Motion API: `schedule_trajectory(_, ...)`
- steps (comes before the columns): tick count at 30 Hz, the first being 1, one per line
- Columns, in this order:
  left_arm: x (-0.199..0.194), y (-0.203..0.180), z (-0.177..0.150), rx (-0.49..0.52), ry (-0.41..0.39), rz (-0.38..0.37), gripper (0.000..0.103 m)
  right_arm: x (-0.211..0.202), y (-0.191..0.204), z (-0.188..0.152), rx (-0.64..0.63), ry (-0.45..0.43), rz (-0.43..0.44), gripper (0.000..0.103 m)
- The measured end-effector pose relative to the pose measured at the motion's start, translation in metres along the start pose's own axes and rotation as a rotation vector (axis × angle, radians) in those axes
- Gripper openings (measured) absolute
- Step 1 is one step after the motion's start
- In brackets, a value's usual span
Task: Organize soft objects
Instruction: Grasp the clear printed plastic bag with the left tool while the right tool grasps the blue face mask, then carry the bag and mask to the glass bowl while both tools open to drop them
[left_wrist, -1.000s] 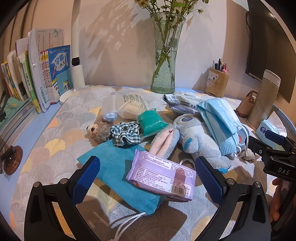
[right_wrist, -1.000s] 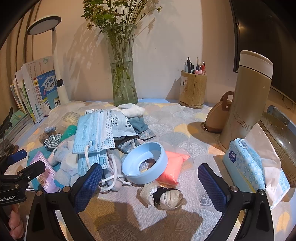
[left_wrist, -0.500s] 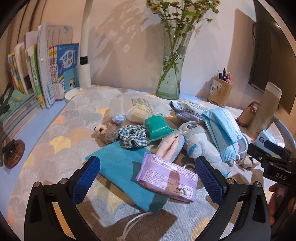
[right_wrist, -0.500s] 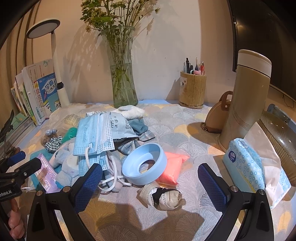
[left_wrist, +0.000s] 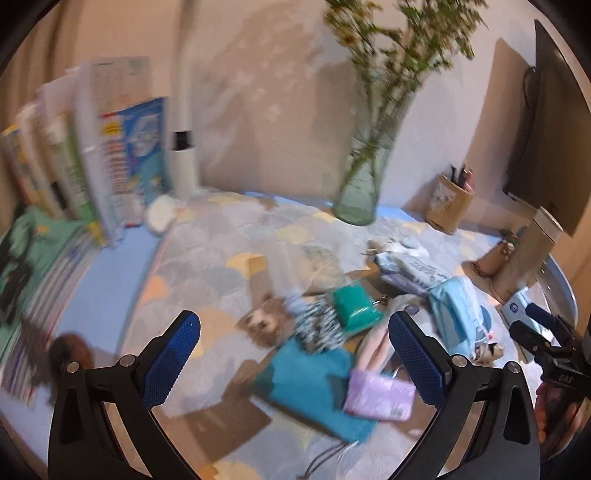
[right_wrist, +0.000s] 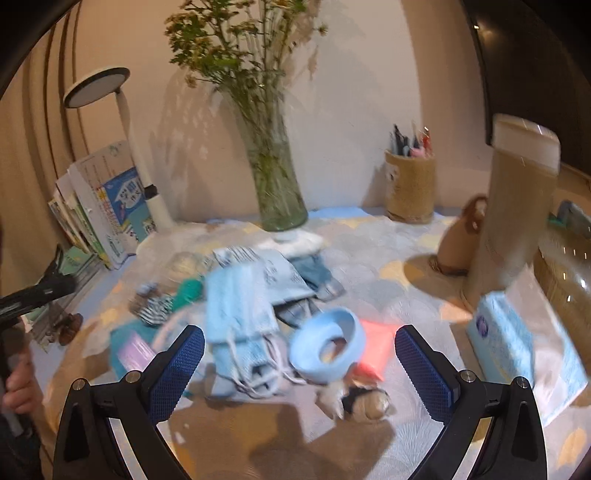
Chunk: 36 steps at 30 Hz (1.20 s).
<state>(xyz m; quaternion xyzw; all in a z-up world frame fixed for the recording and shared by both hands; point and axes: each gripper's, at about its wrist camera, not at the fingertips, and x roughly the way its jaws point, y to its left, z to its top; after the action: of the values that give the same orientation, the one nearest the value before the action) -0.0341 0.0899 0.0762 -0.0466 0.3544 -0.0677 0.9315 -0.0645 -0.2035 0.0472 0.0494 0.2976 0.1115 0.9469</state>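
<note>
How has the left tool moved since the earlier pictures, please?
Yes: the left tool has pulled back and swung left; the glass vase now looks smaller and sits further right in its blurred view.

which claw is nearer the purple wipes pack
Left. The left claw hangs open just above the purple wipes pack, which lies by its right finger. The right claw is open over the blue ring, with the pack off to its left.

vase (right_wrist: 279, 184): glass, holding flowers, by the wall
lamp (right_wrist: 122, 147): white, left of vase
books (left_wrist: 92, 158): upright, far left
pen pot (right_wrist: 409, 190): right of vase
flask (right_wrist: 515, 210): tan, upright
</note>
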Motion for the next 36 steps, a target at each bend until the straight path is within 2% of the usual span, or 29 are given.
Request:
schedule_trajectory(2,0.02,-0.007,0.01,0.039,0.046,-0.034,0.102,0.005,0.01,0.011,-0.037,0.045,-0.012,0.103)
schedule_trajectory(4,0.046,-0.014,0.018,0.089,0.091,-0.034,0.102,0.017,0.019,0.016,-0.067,0.105,-0.028,0.103)
schedule_trajectory(7,0.085,-0.017,0.023,0.14,0.156,-0.004,0.102,0.042,0.026,0.017,-0.076,0.192,0.012,0.103)
schedule_trajectory(9,0.104,-0.016,0.027,0.136,0.176,0.022,0.102,0.052,0.03,0.015,-0.092,0.206,0.018,0.103)
schedule_trajectory(12,0.122,-0.015,0.033,0.094,0.195,-0.027,0.101,0.068,0.041,0.015,-0.112,0.212,0.013,0.101)
schedule_trajectory(15,0.133,-0.019,0.034,0.096,0.224,-0.042,0.086,0.083,0.048,0.018,-0.105,0.226,0.01,0.085)
schedule_trajectory(17,0.14,-0.019,0.033,0.103,0.243,-0.019,0.068,0.091,0.049,0.018,-0.106,0.244,0.006,0.076)
schedule_trajectory(18,0.143,-0.018,0.032,0.1,0.242,-0.011,0.06,0.093,0.049,0.018,-0.107,0.252,0.001,0.066)
schedule_trajectory(19,0.145,-0.017,0.031,0.093,0.238,-0.011,0.044,0.095,0.049,0.017,-0.106,0.255,0.002,0.051)
schedule_trajectory(21,0.146,-0.012,0.031,0.061,0.227,-0.023,0.03,0.096,0.046,0.015,-0.091,0.26,0.024,0.037)
schedule_trajectory(22,0.144,-0.011,0.031,0.048,0.218,-0.021,0.024,0.094,0.044,0.015,-0.085,0.256,0.028,0.033)
schedule_trajectory(25,0.133,-0.008,0.033,0.032,0.181,-0.012,0.015,0.081,0.043,0.016,-0.086,0.21,0.025,0.03)
schedule_trajectory(30,0.106,-0.01,0.041,0.023,0.111,-0.029,0.015,0.048,0.039,0.025,-0.075,0.111,0.036,0.03)
schedule_trajectory(36,0.058,-0.024,0.055,0.028,0.006,-0.049,0.015,0.018,0.027,0.034,-0.021,0.045,0.058,0.03)
